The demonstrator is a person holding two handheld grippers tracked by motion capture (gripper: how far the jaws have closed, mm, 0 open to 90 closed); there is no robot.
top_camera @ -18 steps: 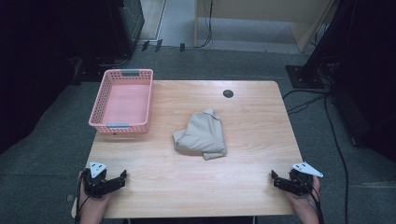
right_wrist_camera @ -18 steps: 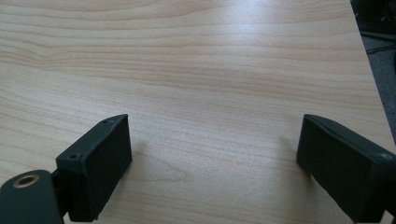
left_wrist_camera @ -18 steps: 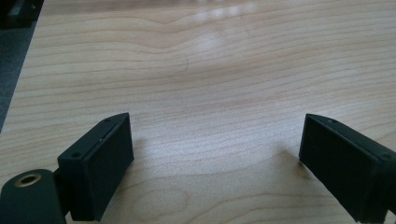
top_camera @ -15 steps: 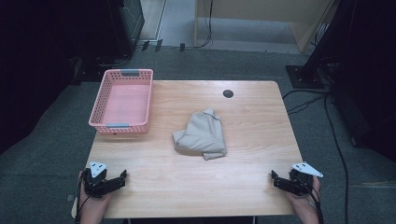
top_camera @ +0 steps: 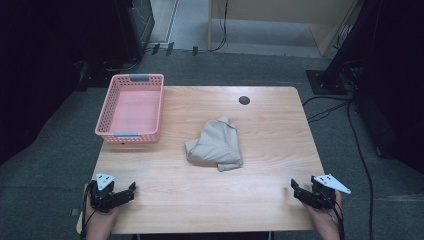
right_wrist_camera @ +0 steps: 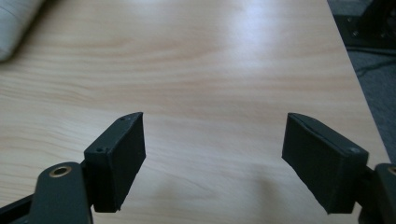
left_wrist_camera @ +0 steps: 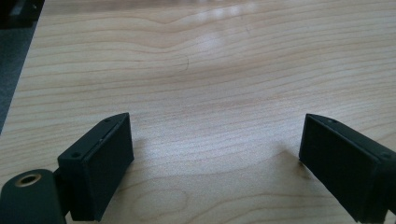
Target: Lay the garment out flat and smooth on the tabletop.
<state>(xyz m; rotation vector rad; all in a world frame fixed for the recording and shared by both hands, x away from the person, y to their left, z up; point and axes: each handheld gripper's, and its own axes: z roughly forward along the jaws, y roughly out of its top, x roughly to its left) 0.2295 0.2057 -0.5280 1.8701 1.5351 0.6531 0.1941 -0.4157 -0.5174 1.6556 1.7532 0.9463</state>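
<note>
Dim surroundings, soft glare on table [left_wrist_camera: 224,18], near fingers [right_wrist_camera: 116,158] blurred

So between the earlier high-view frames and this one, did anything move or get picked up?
Nothing visibly changed. The left gripper and the right gripper rest at the near corners of the wooden table as before, jaws open with nothing between them. The crumpled beige cloth lies mid-table and the pink basket sits at the far left, both where they were.

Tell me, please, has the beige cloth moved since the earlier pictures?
No. The beige cloth lies mid-table, right of the pink basket, as before.
</note>
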